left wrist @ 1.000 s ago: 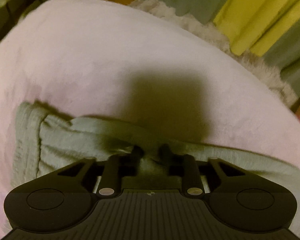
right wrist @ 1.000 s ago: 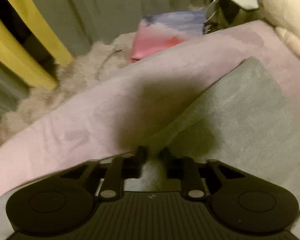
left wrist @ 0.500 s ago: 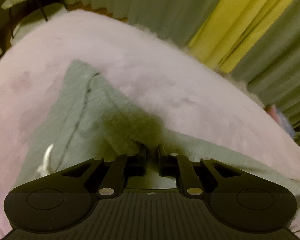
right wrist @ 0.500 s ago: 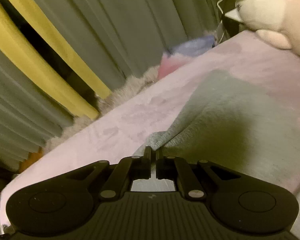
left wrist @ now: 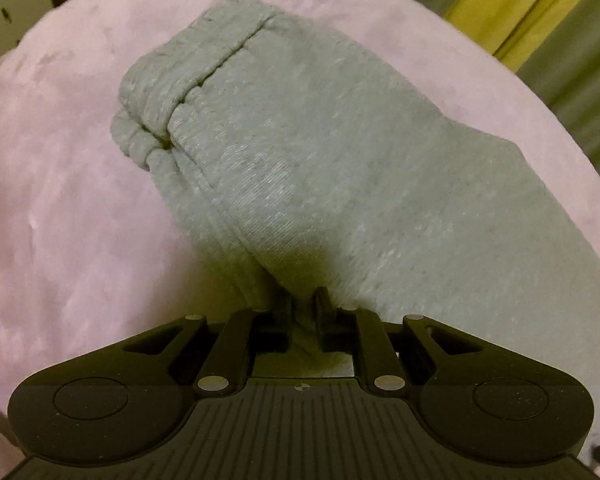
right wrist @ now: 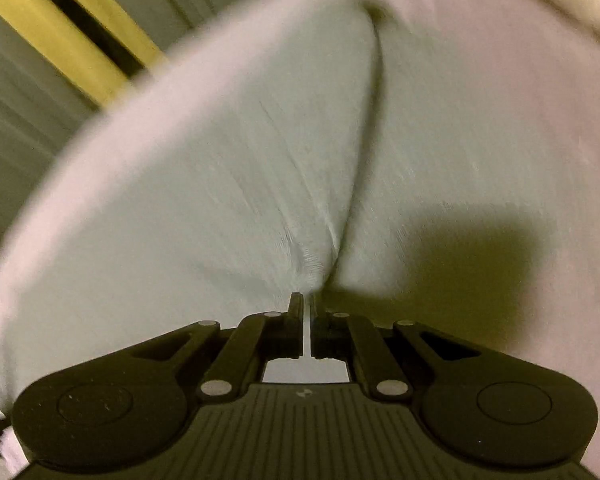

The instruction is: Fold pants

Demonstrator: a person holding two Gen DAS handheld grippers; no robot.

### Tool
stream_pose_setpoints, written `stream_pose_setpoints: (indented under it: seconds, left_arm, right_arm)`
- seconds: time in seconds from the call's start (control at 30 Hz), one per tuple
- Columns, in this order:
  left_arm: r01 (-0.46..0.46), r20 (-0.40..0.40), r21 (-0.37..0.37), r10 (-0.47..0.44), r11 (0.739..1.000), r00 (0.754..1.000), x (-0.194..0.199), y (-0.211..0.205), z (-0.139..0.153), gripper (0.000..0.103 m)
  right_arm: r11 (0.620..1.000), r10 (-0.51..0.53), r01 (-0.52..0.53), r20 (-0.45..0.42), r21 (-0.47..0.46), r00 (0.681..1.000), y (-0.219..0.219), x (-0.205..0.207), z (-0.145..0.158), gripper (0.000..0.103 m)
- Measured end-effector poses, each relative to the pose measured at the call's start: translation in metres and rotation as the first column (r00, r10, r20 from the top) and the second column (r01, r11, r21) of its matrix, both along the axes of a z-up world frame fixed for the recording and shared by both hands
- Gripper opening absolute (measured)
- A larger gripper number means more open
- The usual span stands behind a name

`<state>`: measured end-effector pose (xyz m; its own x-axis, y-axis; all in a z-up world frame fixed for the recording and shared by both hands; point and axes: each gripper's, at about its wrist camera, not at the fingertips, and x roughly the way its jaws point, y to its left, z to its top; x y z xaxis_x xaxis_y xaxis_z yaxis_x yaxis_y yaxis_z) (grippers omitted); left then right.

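Grey knit pants [left wrist: 300, 152] lie on a pink blanket [left wrist: 68, 216]. In the left wrist view their gathered end, with stitched ridges, points to the upper left. My left gripper [left wrist: 304, 300] is shut on a thick fold of the pants at their near edge. In the right wrist view the pants [right wrist: 240, 168] fill most of the frame, blurred, with a long crease running up from the fingers. My right gripper [right wrist: 306, 304] is shut on a thin pinch of the pants fabric.
The pink blanket [right wrist: 500, 92] covers a bed. Grey and yellow curtains [left wrist: 540, 12] hang behind it, also seen in the right wrist view [right wrist: 60, 40]. A pale plush object [right wrist: 588, 4] is at the upper right.
Both grippers have lifted and carried the pants fabric forward over the rest of the garment. The views have tilted down, and the pants now fill both frames.
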<state>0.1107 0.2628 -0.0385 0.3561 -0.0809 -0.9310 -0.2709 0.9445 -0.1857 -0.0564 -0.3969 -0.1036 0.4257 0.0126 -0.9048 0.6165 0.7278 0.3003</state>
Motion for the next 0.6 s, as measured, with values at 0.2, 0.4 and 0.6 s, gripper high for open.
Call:
stream_pose_setpoints:
  seconds: [0.2, 0.4, 0.6]
  left_arm:
    - [0.019, 0.121, 0.055, -0.026, 0.998, 0.992, -0.003, -0.007, 0.035, 0.055]
    - [-0.037, 0.082, 0.031, 0.034, 0.999, 0.996, 0.013, -0.005, 0.014, 0.059]
    - [-0.078, 0.120, -0.022, 0.080, 0.997, 0.989, 0.004, 0.020, 0.002, 0.063]
  right_arm:
    - [0.950, 0.107, -0.052, 0.163, -0.307, 0.981, 0.013, 0.029, 0.055, 0.065]
    - [0.850, 0.228, -0.176, 0.045, -0.496, 0.973, 0.033, 0.122, 0.021, 0.059]
    - [0.848, 0.131, -0.144, -0.060, -0.509, 0.989, 0.010, 0.151, -0.028, 0.052]
